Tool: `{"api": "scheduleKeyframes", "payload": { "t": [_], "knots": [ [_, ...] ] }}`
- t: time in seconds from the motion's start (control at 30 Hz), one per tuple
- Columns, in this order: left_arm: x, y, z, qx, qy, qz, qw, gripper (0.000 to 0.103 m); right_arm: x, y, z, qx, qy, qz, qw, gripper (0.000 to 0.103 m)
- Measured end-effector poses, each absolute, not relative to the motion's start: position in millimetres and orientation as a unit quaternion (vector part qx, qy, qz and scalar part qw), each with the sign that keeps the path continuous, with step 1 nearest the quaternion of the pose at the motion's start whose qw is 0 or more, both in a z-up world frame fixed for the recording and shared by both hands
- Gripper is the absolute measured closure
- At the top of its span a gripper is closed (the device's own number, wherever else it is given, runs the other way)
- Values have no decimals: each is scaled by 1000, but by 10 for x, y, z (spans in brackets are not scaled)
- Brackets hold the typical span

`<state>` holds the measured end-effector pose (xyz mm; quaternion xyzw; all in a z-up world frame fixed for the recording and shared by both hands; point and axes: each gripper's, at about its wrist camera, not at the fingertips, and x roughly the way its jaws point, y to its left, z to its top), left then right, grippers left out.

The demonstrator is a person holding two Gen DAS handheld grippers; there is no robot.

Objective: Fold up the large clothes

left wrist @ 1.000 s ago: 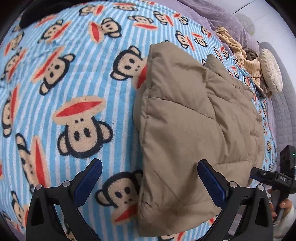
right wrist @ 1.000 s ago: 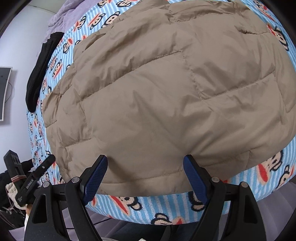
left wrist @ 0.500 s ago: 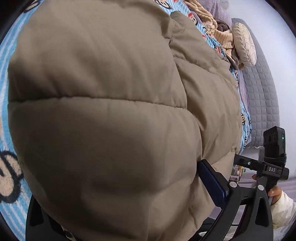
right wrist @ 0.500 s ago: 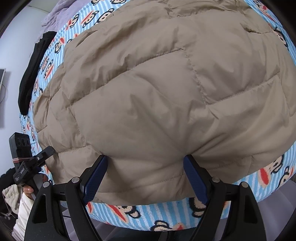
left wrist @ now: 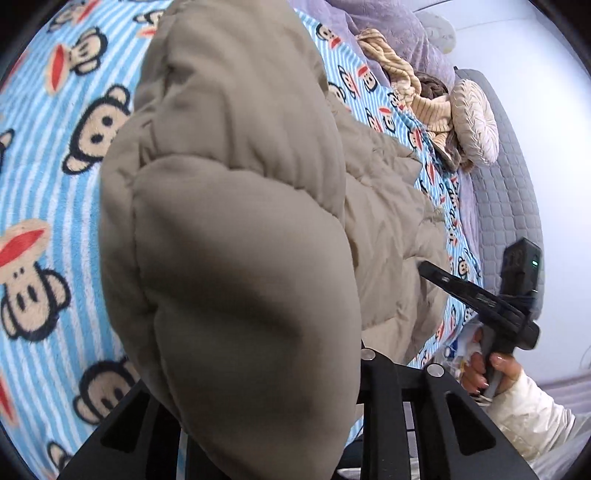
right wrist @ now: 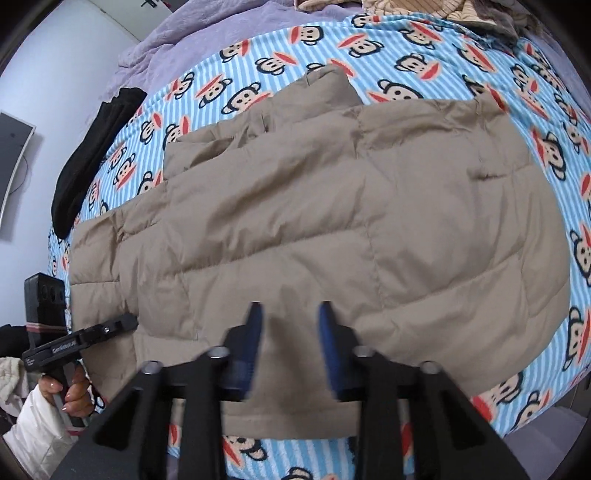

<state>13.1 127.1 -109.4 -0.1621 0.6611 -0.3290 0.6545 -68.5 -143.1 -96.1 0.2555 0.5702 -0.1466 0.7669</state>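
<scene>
A tan quilted puffer jacket (right wrist: 325, 229) lies on a bed covered by a blue striped monkey-print blanket (right wrist: 406, 55). My right gripper (right wrist: 291, 325) is shut on the jacket's near hem, a fold of cloth pinched between its blue pads (right wrist: 255, 321). In the left wrist view the jacket (left wrist: 236, 236) bulges up close over the camera and hides the left fingers; the black frame (left wrist: 399, 406) shows below, drawn in around the cloth. The right gripper (left wrist: 436, 275) also shows there, at the jacket's right edge.
A black garment (right wrist: 92, 155) lies at the bed's left edge. A lilac blanket (right wrist: 207, 33) is bunched at the far end. Beige striped clothes (left wrist: 417, 99) and a round cream cushion (left wrist: 474, 122) sit by a grey quilted headboard (left wrist: 517, 199).
Both grippers went from open to closed on the jacket's near edge. The left one has lifted its part of the jacket up off the blanket; the right one pulled back and up.
</scene>
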Motion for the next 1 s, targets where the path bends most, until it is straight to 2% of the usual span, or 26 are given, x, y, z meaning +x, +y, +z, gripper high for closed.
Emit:
{"api": "scheduleKeyframes", "payload": {
  "t": [0.07, 0.3, 0.37, 0.63, 0.67, 0.73, 0.77, 0.8, 0.9, 0.93, 1.0],
  "knots": [
    [59, 1264, -915, -166, 656, -316, 665, 74, -526, -1483, -1044, 241, 564, -136, 778, 88],
    [-173, 688, -278, -147, 636, -329, 682, 74, -159, -1620, -1573, 262, 581, -93, 765, 89],
    [-223, 471, -156, -134, 635, -337, 683, 74, -124, -1689, -1686, 276, 584, -87, 758, 93],
    [-299, -474, 99, -84, 643, -356, 673, 73, -107, -1820, -1905, 312, 580, -70, 749, 95],
    [-296, -582, 116, -80, 644, -361, 670, 70, -113, -1843, -1902, 319, 579, -67, 748, 95],
    [-280, -792, 123, -79, 644, -375, 662, 54, -148, -1908, -1873, 341, 579, -58, 738, 95],
    [-276, -891, 120, -81, 646, -387, 652, 38, -187, -1954, -1841, 352, 579, -56, 733, 95],
    [-286, -986, 109, -82, 648, -396, 645, 31, -238, -2018, -1798, 365, 576, -54, 729, 95],
    [-266, -1377, -43, -82, 661, -432, 608, 30, -512, -2226, -1619, 393, 557, -53, 730, 95],
    [-271, -1457, -91, -87, 665, -444, 594, 30, -607, -2288, -1563, 397, 551, -57, 732, 91],
    [-280, -1650, -212, -93, 675, -467, 564, 30, -855, -2444, -1437, 404, 538, -76, 736, 90]
  ]
}}
